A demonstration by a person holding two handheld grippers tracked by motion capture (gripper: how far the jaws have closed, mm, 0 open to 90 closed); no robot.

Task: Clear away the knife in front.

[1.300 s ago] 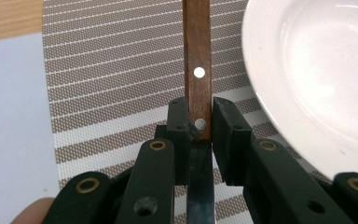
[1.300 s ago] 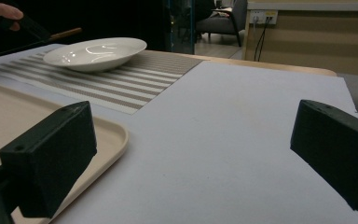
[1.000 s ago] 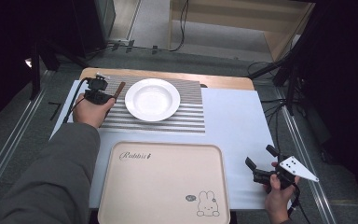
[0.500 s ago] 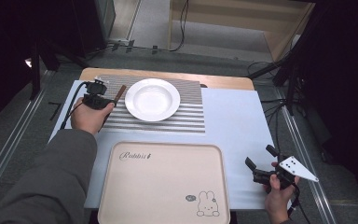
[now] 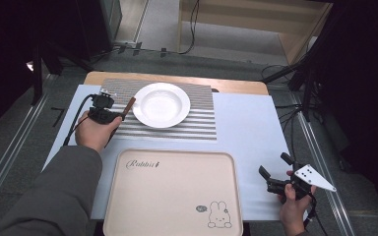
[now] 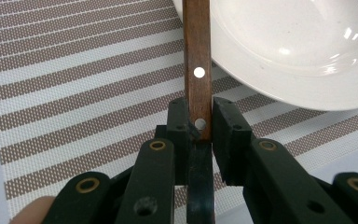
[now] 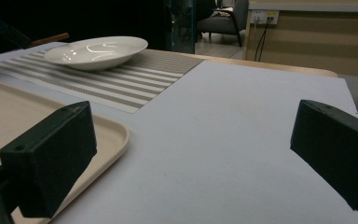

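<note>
Left claw (image 6: 199, 128) pinches a wooden handle (image 6: 197, 70) just beside the plate (image 5: 161, 104); placing looks unfinished. Right claw (image 5: 276, 173) spread, idle.

Black two-jaw left claw (image 6: 200, 123), blocky pads, brass-ringed pivots on the arms behind them. Black cable trailing from its rear. Grey sleeve (image 5: 54, 196) behind. Black right claw (image 5: 271, 171), grey three-cornered plate dotted with dark holes on top.
</note>
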